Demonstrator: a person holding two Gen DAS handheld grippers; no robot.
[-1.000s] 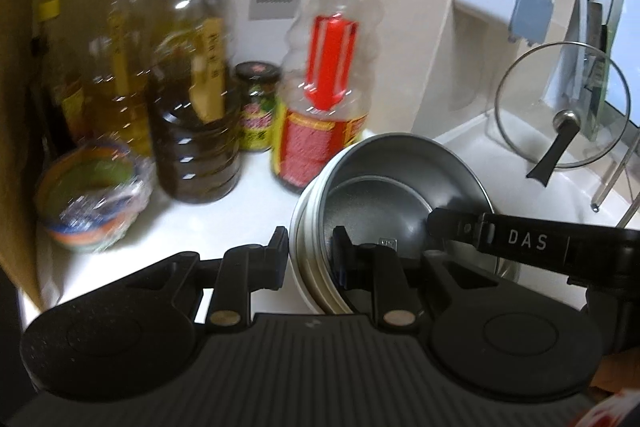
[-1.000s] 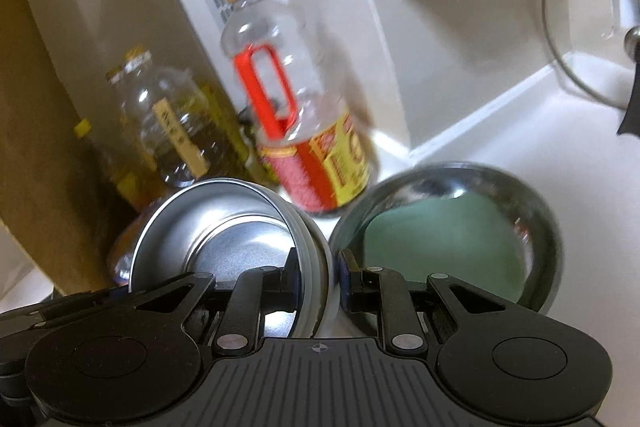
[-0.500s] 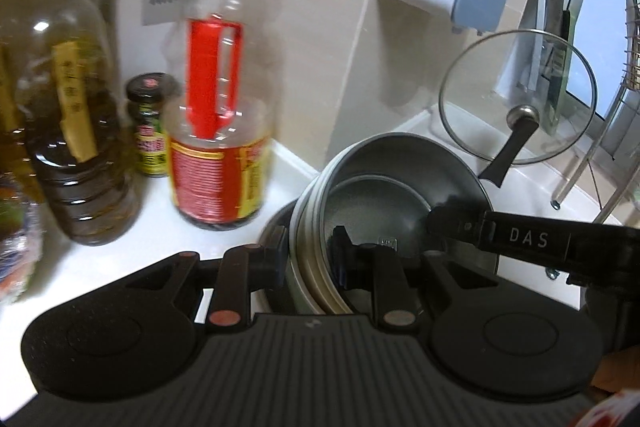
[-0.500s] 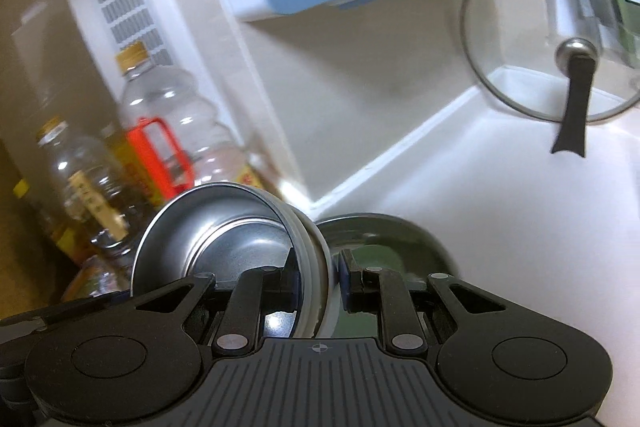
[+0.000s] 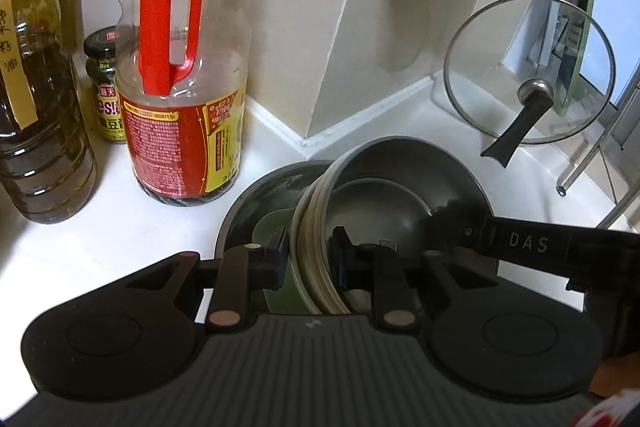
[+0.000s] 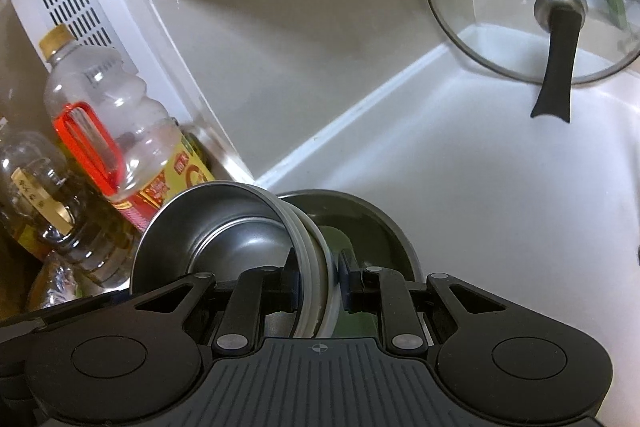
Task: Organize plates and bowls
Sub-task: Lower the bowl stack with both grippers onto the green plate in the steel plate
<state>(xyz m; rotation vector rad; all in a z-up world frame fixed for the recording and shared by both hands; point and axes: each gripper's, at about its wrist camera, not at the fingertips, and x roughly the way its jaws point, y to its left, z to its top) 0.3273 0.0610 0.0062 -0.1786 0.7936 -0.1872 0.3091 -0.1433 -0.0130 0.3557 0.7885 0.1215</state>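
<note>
I am holding a stack of steel bowls [image 5: 384, 203] with both claws. The left claw [image 5: 310, 259] is pinching the stack's rim at 9 o'clock; the right claw [image 6: 318, 281] is pinching the opposite rim at 3 o'clock. The stack is hanging tilted just above a larger steel bowl [image 5: 256, 203] with a green interior, resting on the white counter [image 5: 100, 239]. A red-handled bottle [image 5: 180, 87] is standing at 10 o'clock, a glass lid [image 5: 528, 67] at 2 o'clock.
</note>
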